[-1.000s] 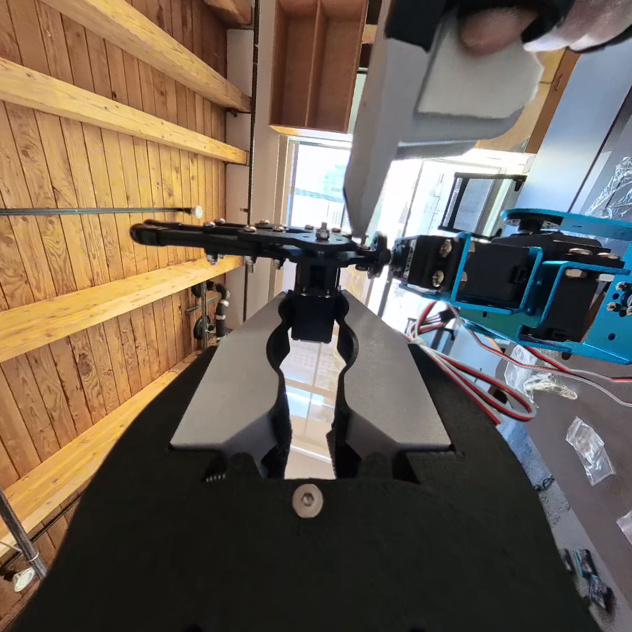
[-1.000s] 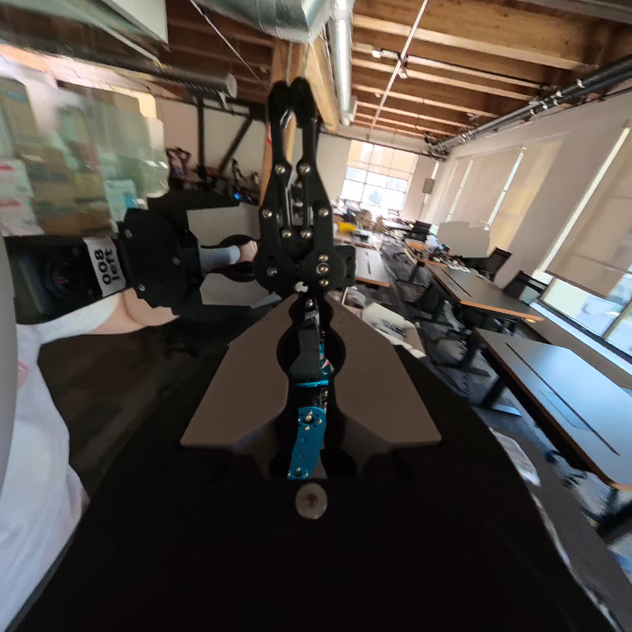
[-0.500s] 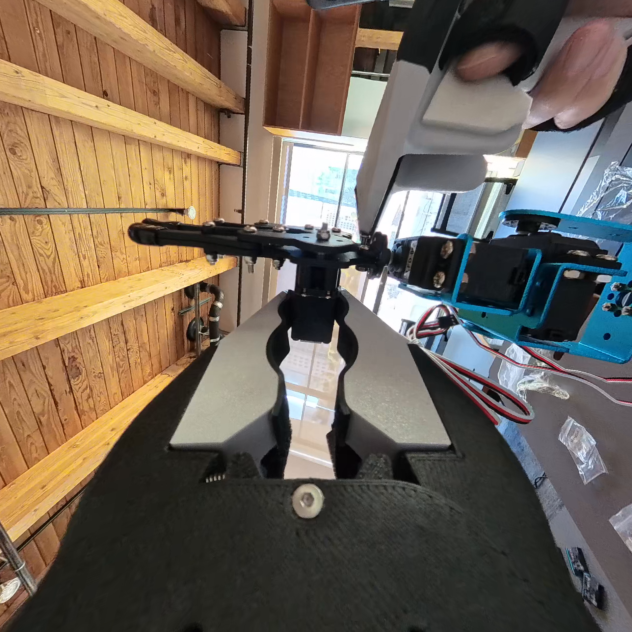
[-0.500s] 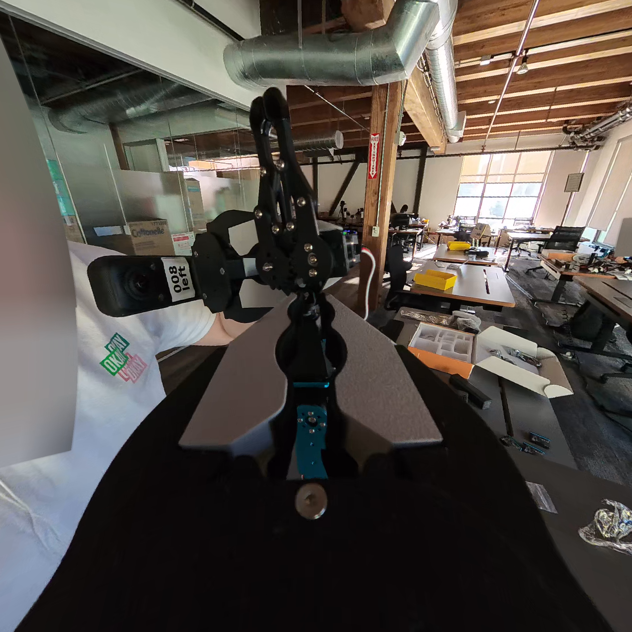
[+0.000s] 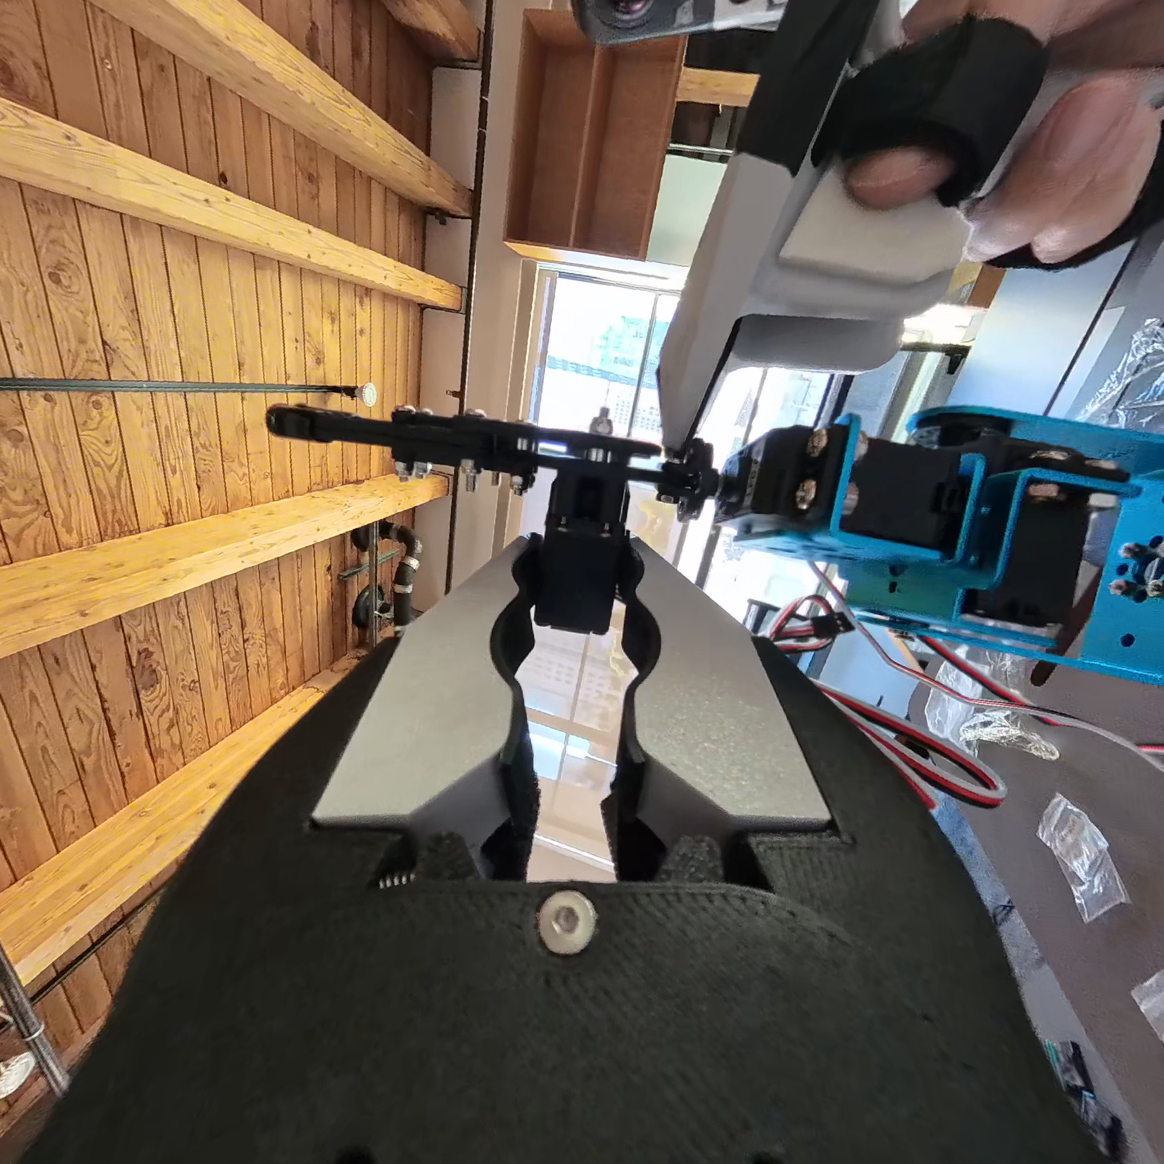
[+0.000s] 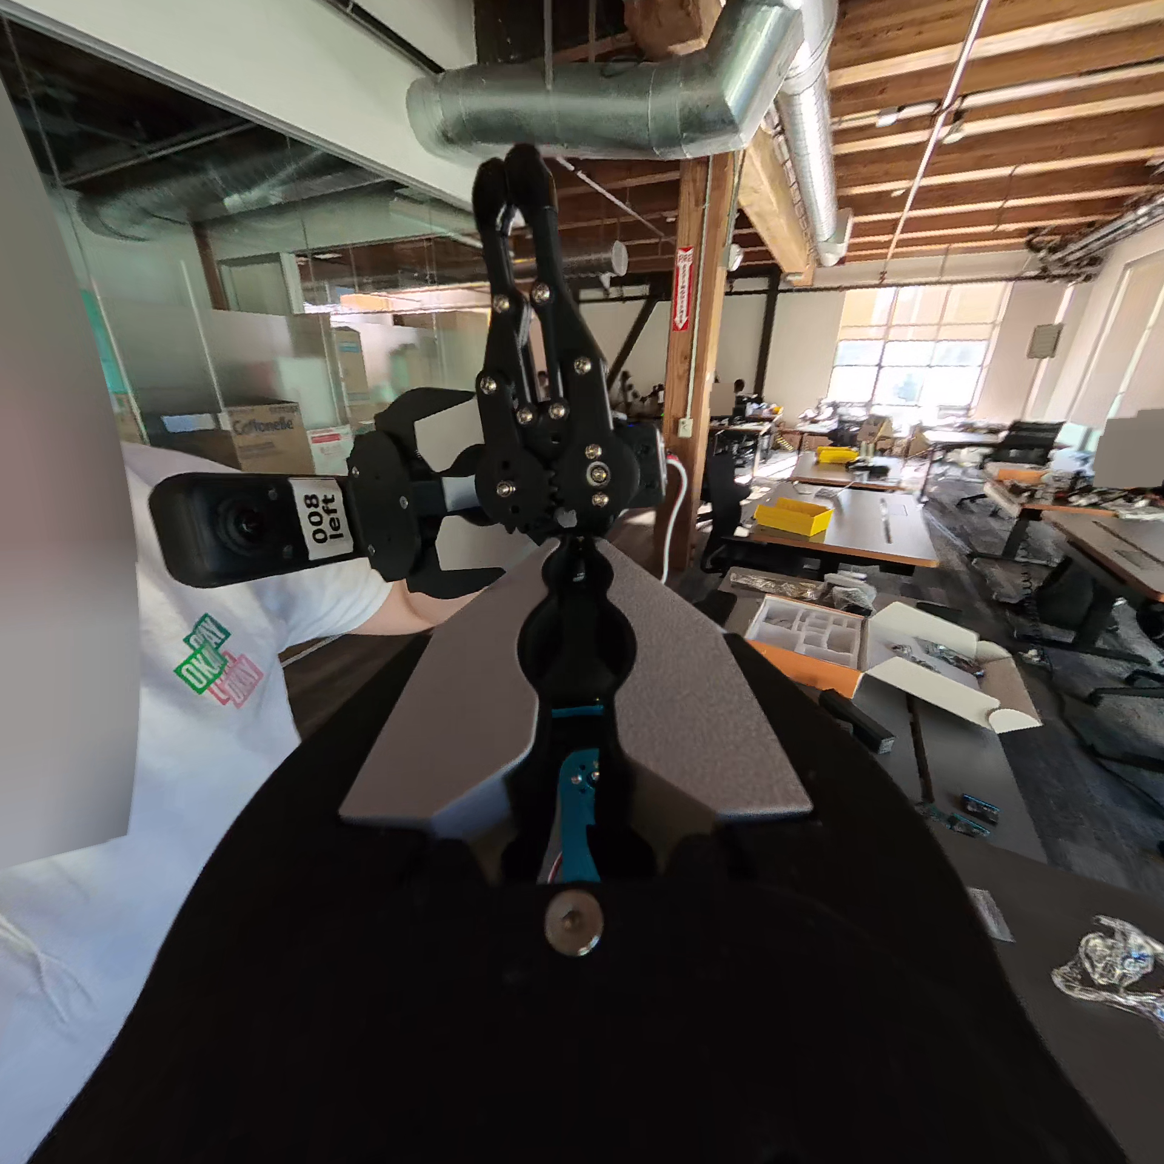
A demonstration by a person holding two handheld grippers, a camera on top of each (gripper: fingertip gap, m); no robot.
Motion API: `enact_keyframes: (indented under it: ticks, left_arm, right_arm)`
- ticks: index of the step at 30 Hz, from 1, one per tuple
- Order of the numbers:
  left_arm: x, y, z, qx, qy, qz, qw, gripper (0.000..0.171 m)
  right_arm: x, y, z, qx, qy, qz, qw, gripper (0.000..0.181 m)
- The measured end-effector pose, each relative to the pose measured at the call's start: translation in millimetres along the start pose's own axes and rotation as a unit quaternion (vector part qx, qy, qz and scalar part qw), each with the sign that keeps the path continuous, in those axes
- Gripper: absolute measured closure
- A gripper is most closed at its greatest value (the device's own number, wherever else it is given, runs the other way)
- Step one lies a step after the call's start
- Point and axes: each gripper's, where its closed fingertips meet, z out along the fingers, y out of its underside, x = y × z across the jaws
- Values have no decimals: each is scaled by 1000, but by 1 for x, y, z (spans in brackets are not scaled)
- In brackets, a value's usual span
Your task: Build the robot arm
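A small robot arm with blue brackets (image 5: 982, 523) carries a black claw (image 5: 479, 434), whose two tips are together. My left gripper (image 5: 576, 567) is shut on the black servo block (image 5: 579, 598) under the claw. My right gripper (image 6: 576, 567) is shut on the arm's wrist just below the claw (image 6: 542, 403); a blue bracket (image 6: 576, 812) lies between its fingers. In the left wrist view the right gripper's grey finger (image 5: 724, 302) comes down from the upper right, held by a gloved hand (image 5: 1008, 157). The left gripper (image 6: 453, 497) and its camera (image 6: 233, 529) show in the right wrist view.
Red, black and white servo wires (image 5: 913, 749) hang from the arm. A dark table (image 6: 1071, 945) holds crumpled plastic bags (image 6: 1115, 982), an open white box (image 6: 812, 630), a black bar (image 6: 856, 721) and small circuit boards (image 6: 979, 806). A person in a white shirt (image 6: 189, 724) is at left. The tips of both grippers are at nearly the same place.
The right gripper and its hand have come farther down into the left wrist view. The right wrist view has swung round the room. Both grippers have kept their hold on the arm.
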Motion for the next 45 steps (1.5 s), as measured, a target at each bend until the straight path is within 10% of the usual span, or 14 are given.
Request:
enact_keyframes:
  ticks: [1,45]
  left_arm:
    - [0,0,1,-4,4,1,1000,149]
    - [4,-2,1,-8,16,11,1000,149]
  right_arm:
    - [0,0,-1,5,13,-9,1000,179]
    - [-3,-1,-1,-93,158,-126,975,180]
